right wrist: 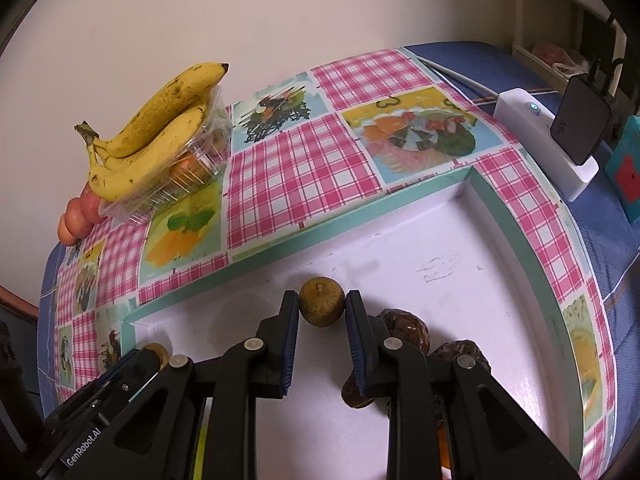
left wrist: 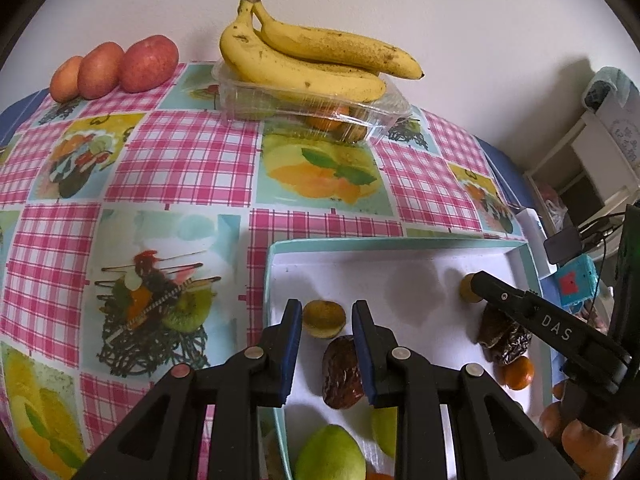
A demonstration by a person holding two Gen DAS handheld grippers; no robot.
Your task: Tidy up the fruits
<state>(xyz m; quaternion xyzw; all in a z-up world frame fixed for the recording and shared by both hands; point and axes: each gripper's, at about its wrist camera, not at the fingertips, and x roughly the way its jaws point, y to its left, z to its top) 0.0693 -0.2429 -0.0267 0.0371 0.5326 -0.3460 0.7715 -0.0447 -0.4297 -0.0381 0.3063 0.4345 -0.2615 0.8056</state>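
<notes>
A white box with a teal rim (left wrist: 276, 280) (right wrist: 520, 224) holds small fruits. My left gripper (left wrist: 326, 312) is open inside it, its fingers on either side of a small yellow-brown fruit (left wrist: 324, 319), with a dark date (left wrist: 342, 372) below. A green fruit (left wrist: 330, 454) lies nearer. My right gripper (right wrist: 322, 304) is open, its fingers flanking another small brown-green round fruit (right wrist: 321, 301); whether the pads touch it I cannot tell. Dates (right wrist: 408, 330) lie to its right. The right gripper also shows in the left wrist view (left wrist: 480, 282).
A clear plastic tub (left wrist: 312, 108) (right wrist: 188, 168) with bananas (left wrist: 304, 60) (right wrist: 156, 128) on top and oranges inside stands at the back. Three red apples (left wrist: 116, 66) sit at the back left. A white device (right wrist: 540, 140) and teal box (right wrist: 624, 172) stand to the right.
</notes>
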